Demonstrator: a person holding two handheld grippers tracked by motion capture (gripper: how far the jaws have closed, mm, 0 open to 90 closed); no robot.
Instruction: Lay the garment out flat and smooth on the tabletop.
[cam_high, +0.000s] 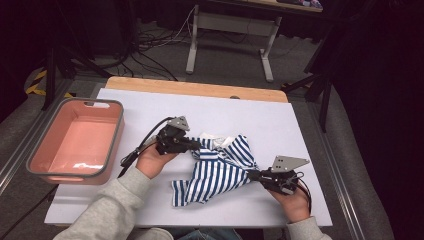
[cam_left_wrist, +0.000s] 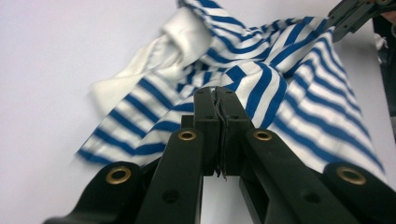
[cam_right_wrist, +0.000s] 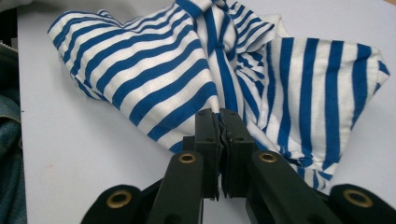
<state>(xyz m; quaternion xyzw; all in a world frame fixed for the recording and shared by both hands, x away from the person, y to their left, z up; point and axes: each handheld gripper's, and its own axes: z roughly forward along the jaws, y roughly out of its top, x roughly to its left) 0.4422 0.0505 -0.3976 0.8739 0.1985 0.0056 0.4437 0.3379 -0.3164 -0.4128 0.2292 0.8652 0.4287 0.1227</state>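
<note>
white tabletop (cam_high: 280, 125) carries a soft, light, floppy blue-striped shirt (cam_high: 220, 170) near its front edge, each tool clamped on a fold, left tool (cam_high: 196, 145) and right tool (cam_high: 250, 175); pinching hems seems safest.

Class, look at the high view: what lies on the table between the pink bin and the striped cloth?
The left gripper and its hand, over bare white table.

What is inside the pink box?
The pink box looks empty: its smooth pink bottom shows with nothing lying on it. The near wall hides a thin strip of the bottom along that side, so that strip cannot be checked.
</note>
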